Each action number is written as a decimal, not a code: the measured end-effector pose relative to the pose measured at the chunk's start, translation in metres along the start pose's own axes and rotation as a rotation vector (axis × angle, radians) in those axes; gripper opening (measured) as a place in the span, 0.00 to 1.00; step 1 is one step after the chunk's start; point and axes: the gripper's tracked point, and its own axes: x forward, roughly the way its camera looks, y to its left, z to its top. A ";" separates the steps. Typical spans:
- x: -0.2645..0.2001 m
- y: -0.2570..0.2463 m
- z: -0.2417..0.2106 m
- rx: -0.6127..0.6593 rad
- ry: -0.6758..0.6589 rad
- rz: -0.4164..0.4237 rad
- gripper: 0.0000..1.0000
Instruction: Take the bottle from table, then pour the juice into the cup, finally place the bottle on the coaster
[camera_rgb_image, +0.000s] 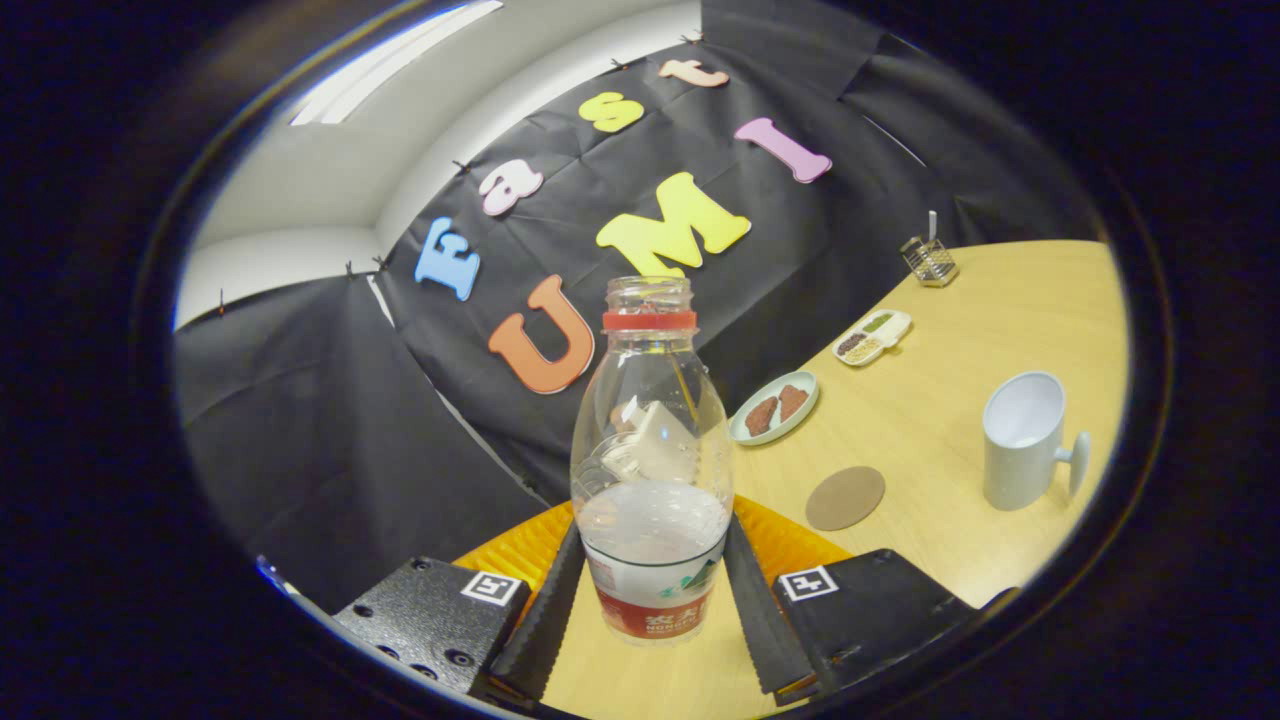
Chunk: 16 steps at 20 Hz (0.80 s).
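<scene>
While its two black ridged fingers (545, 625) stand either side of the bottle's lower body, the claw (652, 620) grips the clear plastic bottle (650, 470), both pads pressing against the red-and-white label band. That bottle stands upright between the fingers, its cap off, a red ring around its open neck, and pale liquid filling roughly its lower third. Whether its base rests on the light wooden bench (950, 420) or hangs just above it, I cannot tell. Close behind the bottle, an orange ribbed mat lies on the bench (520, 550), showing on both sides of the fingers. Just ahead and to the right of the claw sits a round brown coaster (845, 497), flat and bare. Further right stands a pale grey cup (1022, 440) with a knobbed handle, upright and well apart from the coaster. Beyond the coaster lies a small green plate (742, 432) holding two brown pieces, then a white divided tray (898, 322) with small fillings, and farthest off a small wire basket (930, 260).
</scene>
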 end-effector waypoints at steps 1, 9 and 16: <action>0.001 0.001 0.000 0.036 0.004 0.011 0.79; 0.002 0.003 0.024 0.372 -0.022 0.109 0.78; 0.004 -0.002 0.047 0.579 -0.055 0.148 0.78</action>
